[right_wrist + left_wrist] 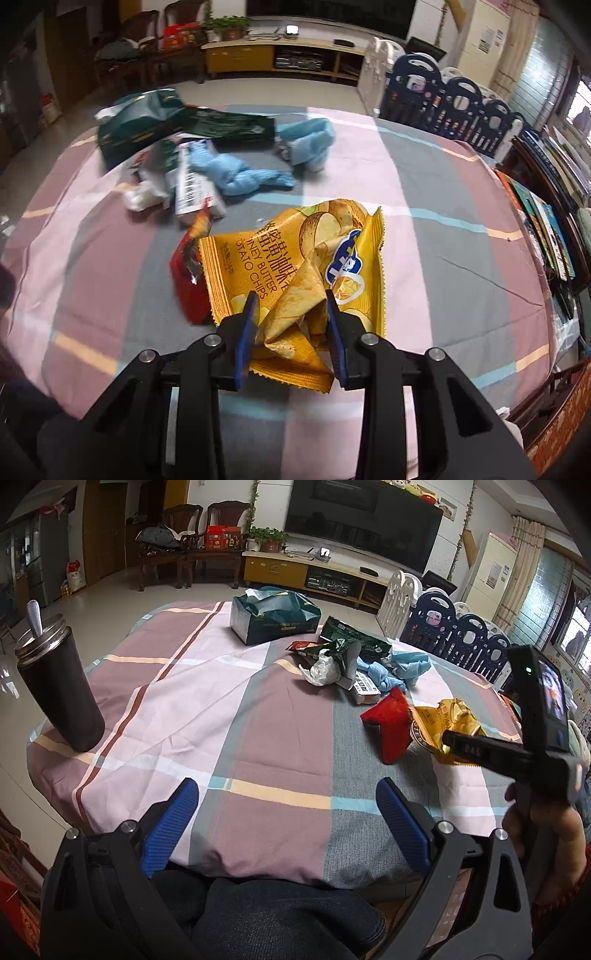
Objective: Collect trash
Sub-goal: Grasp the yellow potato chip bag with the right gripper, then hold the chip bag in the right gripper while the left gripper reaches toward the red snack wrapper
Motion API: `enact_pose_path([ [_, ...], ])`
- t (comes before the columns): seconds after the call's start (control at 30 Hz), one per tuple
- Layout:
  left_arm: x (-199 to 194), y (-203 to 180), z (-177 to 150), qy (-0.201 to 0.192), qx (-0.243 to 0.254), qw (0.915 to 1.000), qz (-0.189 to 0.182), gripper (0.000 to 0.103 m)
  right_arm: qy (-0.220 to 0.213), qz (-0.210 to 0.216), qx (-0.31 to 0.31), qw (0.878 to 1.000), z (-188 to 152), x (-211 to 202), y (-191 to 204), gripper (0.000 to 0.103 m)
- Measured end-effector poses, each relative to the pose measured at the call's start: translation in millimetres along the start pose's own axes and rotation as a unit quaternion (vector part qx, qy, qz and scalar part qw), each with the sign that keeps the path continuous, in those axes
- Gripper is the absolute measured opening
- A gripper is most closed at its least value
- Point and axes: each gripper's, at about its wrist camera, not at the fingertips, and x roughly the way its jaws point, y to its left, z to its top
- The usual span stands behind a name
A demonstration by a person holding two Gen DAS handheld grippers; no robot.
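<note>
Setting: a table covered by a plaid cloth [236, 716] in pink, mauve and grey, in a living room.
Right gripper [291, 325]: its blue pads are closed against a crumpled yellow chip bag [295, 266], one pad on each side of the bunched foil (the bag's far part lies on the cloth).
Right gripper from the other camera: the black tool [491, 753] reaches in from the right, held by a hand [543, 834], its tip at the yellow bag.
Left gripper [288, 808]: fingers spread wide, nothing between them, hovering over the near edge of the table.
Red wrapper [389, 725]: touching the yellow bag's left side.
Trash pile: farther back, a blue knotted plastic bag [240, 177], a white crumpled tissue [321, 670], dark green packets [354, 635] and a small white carton with a barcode [195, 192], all close together.
Tissue box [273, 618]: dark green, beyond the pile.
Tumbler [61, 686]: dark, upright at the table's left edge, a spoon standing inside.
</note>
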Motion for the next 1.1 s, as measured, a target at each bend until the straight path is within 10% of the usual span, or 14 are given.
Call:
enact_pose_path([
  [0.4, 2, 22, 3, 0.002, -0.045, 0.9989, 0.014, 0.096, 0.009, 0.080, -0.042, 0.996, -12, -14, 59, 0.035],
  [1.1, 8, 28, 1, 0.016, -0.055, 0.9981, 0.021, 0.096, 0.003, 0.114, 0.001, 0.993, -13, -30, 43, 0.044],
])
